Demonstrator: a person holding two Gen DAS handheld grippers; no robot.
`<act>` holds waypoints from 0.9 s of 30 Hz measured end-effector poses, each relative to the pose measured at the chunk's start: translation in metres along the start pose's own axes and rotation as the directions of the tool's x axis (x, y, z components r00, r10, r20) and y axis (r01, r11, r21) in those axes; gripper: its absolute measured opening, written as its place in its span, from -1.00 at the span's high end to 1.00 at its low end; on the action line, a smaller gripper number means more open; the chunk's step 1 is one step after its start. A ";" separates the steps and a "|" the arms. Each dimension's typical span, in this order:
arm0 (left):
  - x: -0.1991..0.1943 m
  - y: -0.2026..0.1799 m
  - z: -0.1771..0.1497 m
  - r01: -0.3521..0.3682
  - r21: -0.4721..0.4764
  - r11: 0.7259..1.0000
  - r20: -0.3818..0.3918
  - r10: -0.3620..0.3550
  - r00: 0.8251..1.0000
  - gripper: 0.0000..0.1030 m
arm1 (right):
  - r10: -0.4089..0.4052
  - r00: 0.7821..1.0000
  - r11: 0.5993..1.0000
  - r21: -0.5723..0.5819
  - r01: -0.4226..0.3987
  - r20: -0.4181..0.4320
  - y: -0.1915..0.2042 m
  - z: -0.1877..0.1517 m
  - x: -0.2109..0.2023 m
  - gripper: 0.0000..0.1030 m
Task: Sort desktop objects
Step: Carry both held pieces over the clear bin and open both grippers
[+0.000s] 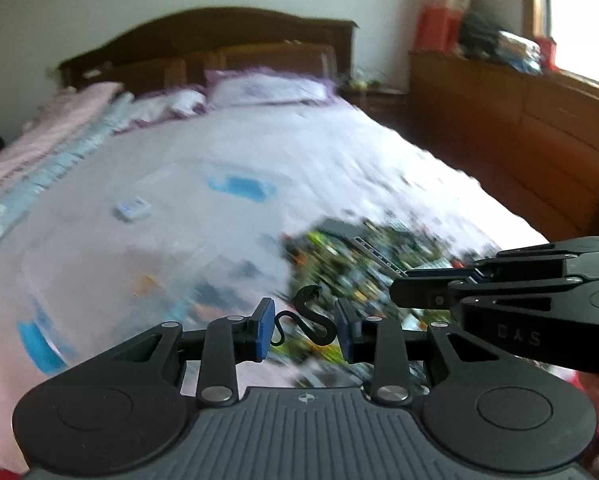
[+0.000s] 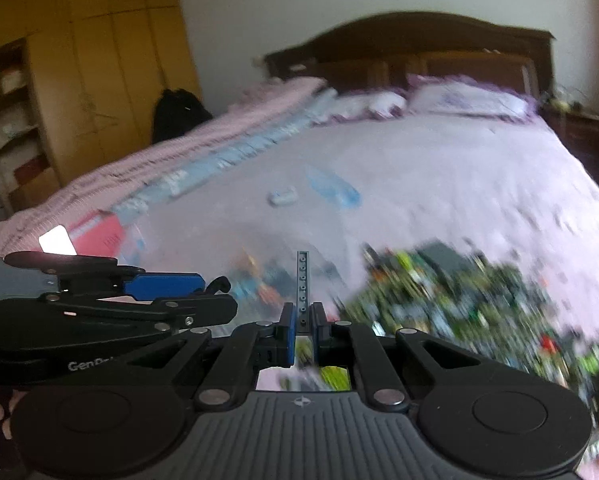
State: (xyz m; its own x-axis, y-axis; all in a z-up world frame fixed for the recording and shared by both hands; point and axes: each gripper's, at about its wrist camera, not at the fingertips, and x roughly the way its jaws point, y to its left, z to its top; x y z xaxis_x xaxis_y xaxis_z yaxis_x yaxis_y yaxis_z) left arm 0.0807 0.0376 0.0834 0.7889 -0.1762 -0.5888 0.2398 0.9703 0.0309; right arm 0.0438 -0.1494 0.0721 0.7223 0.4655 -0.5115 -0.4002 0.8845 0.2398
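My left gripper (image 1: 305, 330) is shut on a small black snake-shaped piece (image 1: 313, 316), which spans the gap between the blue pads. In the right wrist view my right gripper (image 2: 302, 324) is shut on a thin grey beam with a row of holes (image 2: 302, 280) that sticks up past the fingertips. A blurred pile of green, black and mixed building pieces (image 1: 331, 248) (image 2: 459, 292) lies on the bed below and to the right. Both grippers hang side by side above it: the right gripper (image 1: 403, 292) with its beam (image 1: 377, 255) enters from the right, the left gripper (image 2: 215, 286) from the left.
A clear plastic box with blue latches (image 1: 239, 188) (image 2: 331, 188) lies on the pale bedsheet, with a small white device (image 1: 131, 209) (image 2: 282, 197) beside it. Pillows (image 1: 267, 88) and a dark headboard are at the far end. A wooden dresser (image 1: 519, 128) stands right, a wardrobe (image 2: 99, 60) left.
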 end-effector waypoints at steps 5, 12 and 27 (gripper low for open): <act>0.005 0.041 0.027 -0.084 -0.036 0.996 0.028 0.085 0.996 0.35 | 0.053 0.999 0.997 -0.061 -0.052 0.013 0.023 0.046 0.034 0.84; 0.037 0.091 0.042 -0.167 -0.101 0.981 -0.015 0.166 0.986 0.18 | 0.091 0.996 0.988 -0.127 -0.093 -0.025 0.058 0.094 0.096 0.80; 0.024 0.093 0.021 -0.184 -0.155 0.971 -0.033 0.181 0.983 -0.90 | 0.061 0.998 0.995 -0.084 -0.062 -0.022 0.050 0.077 0.088 0.21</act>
State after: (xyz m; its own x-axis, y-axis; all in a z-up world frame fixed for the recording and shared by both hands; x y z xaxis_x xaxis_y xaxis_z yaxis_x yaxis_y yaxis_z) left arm 0.1341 0.1203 0.0891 0.8004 0.0080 -0.5994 0.0001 0.9999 0.0134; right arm 0.1308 -0.0623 0.1031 0.6842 0.5174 -0.5140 -0.4905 0.8480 0.2008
